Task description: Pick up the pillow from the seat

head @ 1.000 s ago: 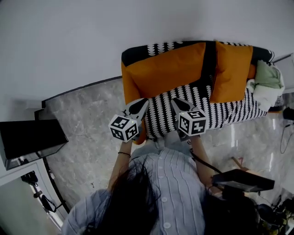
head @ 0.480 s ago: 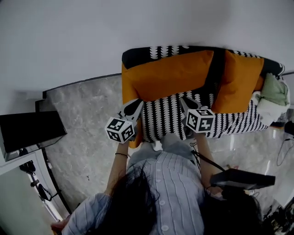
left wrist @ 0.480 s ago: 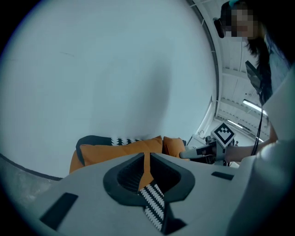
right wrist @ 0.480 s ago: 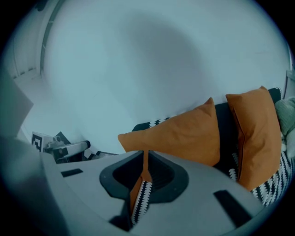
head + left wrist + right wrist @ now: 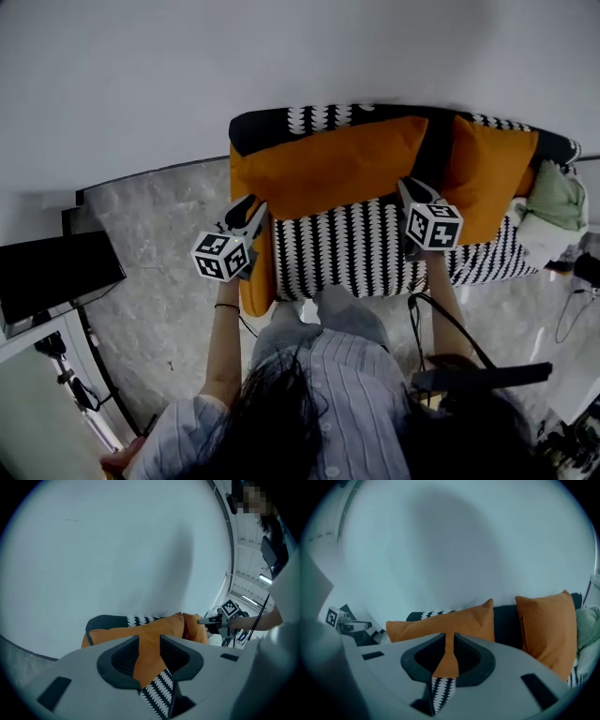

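Note:
A long orange pillow [image 5: 333, 164] [image 5: 445, 623] [image 5: 150, 630] leans against the back of a black-and-white patterned sofa seat [image 5: 347, 248]. A second orange pillow [image 5: 489, 173] [image 5: 546, 620] stands to its right. My left gripper [image 5: 248, 211] [image 5: 150, 644] hovers at the long pillow's left end, over the sofa's left edge. Its jaws are opening, with a gap and nothing between them. My right gripper [image 5: 410, 187] [image 5: 447, 641] is at the long pillow's lower right corner, in the dark gap between the two pillows. It is shut on nothing.
Green and white cloth [image 5: 553, 202] is heaped on the sofa's right end. A black cabinet [image 5: 56, 277] stands at the left on the marble floor [image 5: 159, 281]. A white wall runs behind the sofa. A black device [image 5: 478, 378] hangs at the person's right side.
Both grippers have spread apart, the left toward the pillow's left end, the right toward its right corner. The left jaws have parted.

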